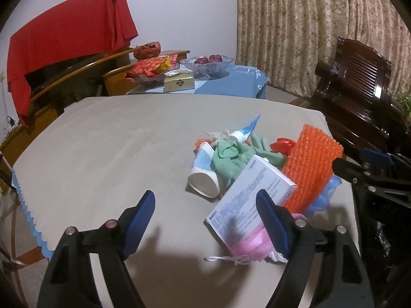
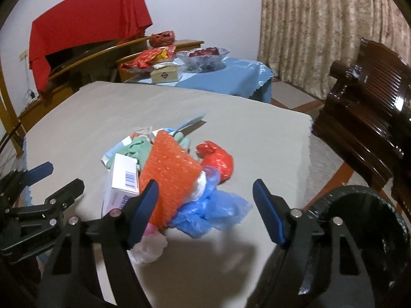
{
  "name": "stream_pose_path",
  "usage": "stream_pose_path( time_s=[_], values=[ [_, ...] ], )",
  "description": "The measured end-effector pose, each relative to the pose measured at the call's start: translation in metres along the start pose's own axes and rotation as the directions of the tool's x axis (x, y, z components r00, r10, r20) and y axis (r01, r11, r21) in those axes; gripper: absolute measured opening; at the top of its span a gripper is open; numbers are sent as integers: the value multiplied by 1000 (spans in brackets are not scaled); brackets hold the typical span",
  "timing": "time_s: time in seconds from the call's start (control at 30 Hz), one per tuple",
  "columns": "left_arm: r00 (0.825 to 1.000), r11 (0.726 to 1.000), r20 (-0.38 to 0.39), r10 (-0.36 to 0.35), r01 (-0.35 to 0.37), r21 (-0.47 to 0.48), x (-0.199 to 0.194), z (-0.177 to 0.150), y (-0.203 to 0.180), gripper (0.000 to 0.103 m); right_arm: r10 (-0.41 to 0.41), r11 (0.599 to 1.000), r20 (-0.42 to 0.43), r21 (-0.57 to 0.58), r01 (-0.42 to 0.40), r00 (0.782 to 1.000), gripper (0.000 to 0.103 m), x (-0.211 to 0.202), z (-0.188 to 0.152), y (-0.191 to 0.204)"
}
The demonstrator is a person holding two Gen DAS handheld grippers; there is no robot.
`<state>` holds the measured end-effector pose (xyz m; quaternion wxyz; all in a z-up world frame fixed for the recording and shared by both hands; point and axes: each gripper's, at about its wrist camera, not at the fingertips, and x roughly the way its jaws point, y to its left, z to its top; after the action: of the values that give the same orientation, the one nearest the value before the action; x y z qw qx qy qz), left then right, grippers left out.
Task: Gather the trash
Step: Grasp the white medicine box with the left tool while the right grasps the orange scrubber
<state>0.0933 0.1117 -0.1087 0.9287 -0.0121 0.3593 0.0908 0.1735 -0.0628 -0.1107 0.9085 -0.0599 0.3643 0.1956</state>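
Two tongs, both mine, and both spread wide with nothing between the blue pads. Through the left wrist view, my left tongs (image 1: 205,218) hover over the near part of the beige table (image 1: 102,154), and the trash pile lies just beyond and to the right of them: a white printed box (image 1: 253,195) leans on a pink cloth (image 1: 250,246), its near edge behind my right-hand pad. Farther off, a paper cup (image 1: 204,177) lies on its side beside a crumpled green glove (image 1: 231,154), with an orange bubble-wrap sheet (image 1: 312,166) on the right and a scrap of blue plastic (image 1: 331,187) peeking from under it. My right tongs show at the far right edge, off the table. Through the right wrist view, my right tongs (image 2: 205,210) are open above the near edge of the table (image 2: 257,133), the blue plastic bag (image 2: 213,210) lying between the pads. The bubble wrap (image 2: 169,177) sits just behind the left pad, the box (image 2: 123,179) to its left, a red bag (image 2: 218,161) farther back. A black bin (image 2: 359,231) stands at the near right, beside the table.
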Motion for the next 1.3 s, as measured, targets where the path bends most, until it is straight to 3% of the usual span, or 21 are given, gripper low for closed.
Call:
stream_pose_path(
  time_s=[0.13, 0.27, 0.4, 0.73, 1.03, 1.3],
  values=[
    [1000, 1000, -8, -1, 1, 3, 4, 1, 3, 79, 42, 999, -23, 5, -42, 999, 52, 12, 1, 3],
    [1000, 1000, -13, -3, 3, 2, 6, 0, 4, 79, 125, 992, -44, -3, -125, 991, 21, 18, 1, 7],
    [1000, 1000, -14, -14, 14, 5, 6, 0, 2, 79, 170, 985, -39, 11, -170, 985, 10, 13, 0, 7],
    [997, 995, -21, -75, 76, 64, 6, -4, -34, 87, 165, 985, -35, 62, -163, 986, 10, -18, -3, -13],
    [999, 991, -30, -31, 35, 130, 40, -4, -61, 87, 150, 986, -53, 84, -145, 987, 10, -11, -10, -26],
    [998, 990, -51, -42, 49, 130, 60, -6, -54, 90, 151, 985, -72, 91, -144, 986, 10, -3, -12, -28]
  ],
)
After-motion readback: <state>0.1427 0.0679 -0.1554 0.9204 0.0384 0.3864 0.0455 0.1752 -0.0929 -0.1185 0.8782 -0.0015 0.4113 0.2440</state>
